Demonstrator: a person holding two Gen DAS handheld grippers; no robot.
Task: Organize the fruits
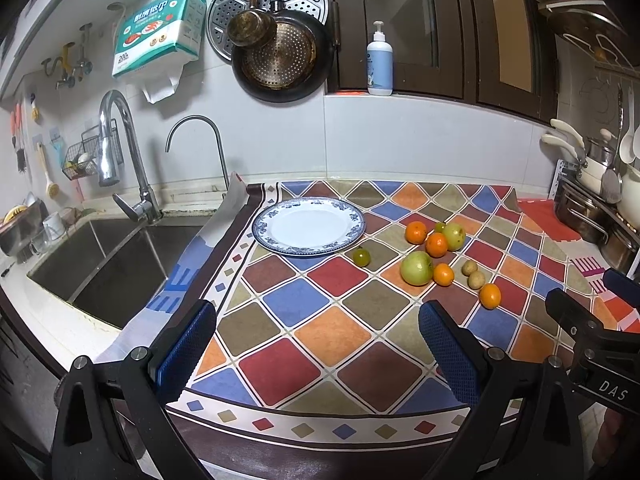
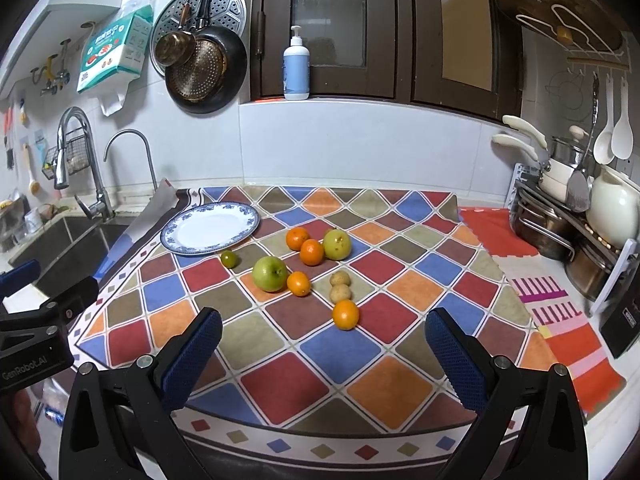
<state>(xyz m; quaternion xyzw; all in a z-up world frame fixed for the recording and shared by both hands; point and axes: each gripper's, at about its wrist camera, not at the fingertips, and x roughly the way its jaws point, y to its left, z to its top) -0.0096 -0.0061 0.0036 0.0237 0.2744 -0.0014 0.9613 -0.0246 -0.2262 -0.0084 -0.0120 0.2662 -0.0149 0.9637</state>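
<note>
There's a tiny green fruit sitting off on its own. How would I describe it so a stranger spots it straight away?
Start at the round white plate with the blue patterned rim on the chequered tablecloth. Just off the plate's near edge lies a small dark-green round fruit. It is far smaller and darker than the two pale green apples, and sits apart from the cluster.

A small green fruit (image 2: 330,232) hides mostly behind the far green apple (image 2: 337,244), its kind unclear.

A white plate (image 1: 308,226) is showing a blue floral rim; the cloth (image 1: 328,332) is showing red, blue, orange diamonds.
</note>
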